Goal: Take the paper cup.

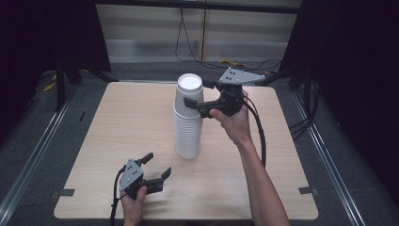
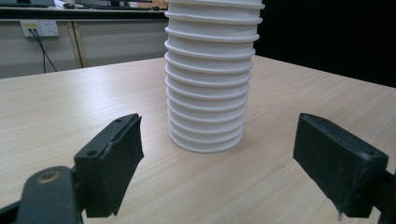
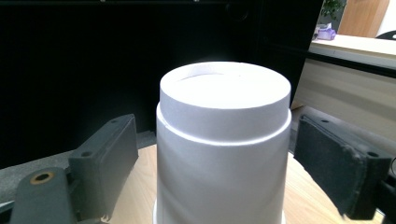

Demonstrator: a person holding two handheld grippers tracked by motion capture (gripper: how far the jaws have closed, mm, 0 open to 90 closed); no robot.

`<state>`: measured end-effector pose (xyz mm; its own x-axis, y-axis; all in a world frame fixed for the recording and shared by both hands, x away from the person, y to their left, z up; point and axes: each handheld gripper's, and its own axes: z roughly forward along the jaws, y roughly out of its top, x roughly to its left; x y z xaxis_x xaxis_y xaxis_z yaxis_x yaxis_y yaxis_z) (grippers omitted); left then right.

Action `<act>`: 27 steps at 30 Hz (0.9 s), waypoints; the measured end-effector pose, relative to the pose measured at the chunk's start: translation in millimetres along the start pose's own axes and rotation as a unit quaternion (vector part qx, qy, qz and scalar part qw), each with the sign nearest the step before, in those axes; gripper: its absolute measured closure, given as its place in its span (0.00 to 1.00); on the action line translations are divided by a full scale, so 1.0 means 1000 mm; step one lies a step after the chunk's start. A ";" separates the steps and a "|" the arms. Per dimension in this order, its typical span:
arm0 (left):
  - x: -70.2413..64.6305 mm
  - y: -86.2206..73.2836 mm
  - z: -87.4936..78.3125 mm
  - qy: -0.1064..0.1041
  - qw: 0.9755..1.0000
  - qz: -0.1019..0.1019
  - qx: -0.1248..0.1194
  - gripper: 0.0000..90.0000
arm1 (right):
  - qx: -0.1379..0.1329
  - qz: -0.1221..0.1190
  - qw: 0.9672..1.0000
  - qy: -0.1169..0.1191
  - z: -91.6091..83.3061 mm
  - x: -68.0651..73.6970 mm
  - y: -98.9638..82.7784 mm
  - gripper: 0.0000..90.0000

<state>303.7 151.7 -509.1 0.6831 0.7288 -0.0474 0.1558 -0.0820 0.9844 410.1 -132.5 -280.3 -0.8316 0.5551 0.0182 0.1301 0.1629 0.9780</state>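
Note:
A tall stack of white paper cups (image 1: 188, 132), turned upside down, stands at the middle of the wooden table (image 1: 117, 122). My right gripper (image 1: 196, 93) is open at the stack's top, one jaw on each side of the topmost cup (image 1: 189, 89) with gaps between jaws and cup. In the right gripper view that cup (image 3: 224, 93) sits between the jaws of the right gripper (image 3: 217, 140). My left gripper (image 1: 159, 165) rests open near the table's front left. In its own view the left gripper (image 2: 219, 140) faces the base of the stack (image 2: 208, 84) from a short distance.
Cables (image 1: 188, 42) trail over the floor behind the table. Metal rails (image 1: 28, 165) run along the floor on both sides. A person's right forearm (image 1: 261, 183) reaches in from the bottom. Bare tabletop lies left and right of the stack.

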 end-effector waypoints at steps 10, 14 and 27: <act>0.000 0.000 0.000 -0.003 1.000 0.000 -0.001 0.17 | 0.012 0.002 1.000 -0.003 0.010 -0.003 0.002 0.16; 0.000 0.000 0.000 -0.004 1.000 -0.003 -0.002 0.17 | 0.019 0.006 1.000 -0.001 0.015 -0.005 0.000 0.16; 0.000 0.000 0.000 -0.004 1.000 -0.003 -0.002 0.17 | 0.028 0.009 1.000 0.009 0.021 -0.007 0.003 0.22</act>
<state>303.6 151.9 -509.3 0.6879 0.7238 -0.0541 0.1561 -0.0748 0.9849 427.6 -118.5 -282.4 -0.8386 0.5433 0.0393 0.1737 0.1983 0.9646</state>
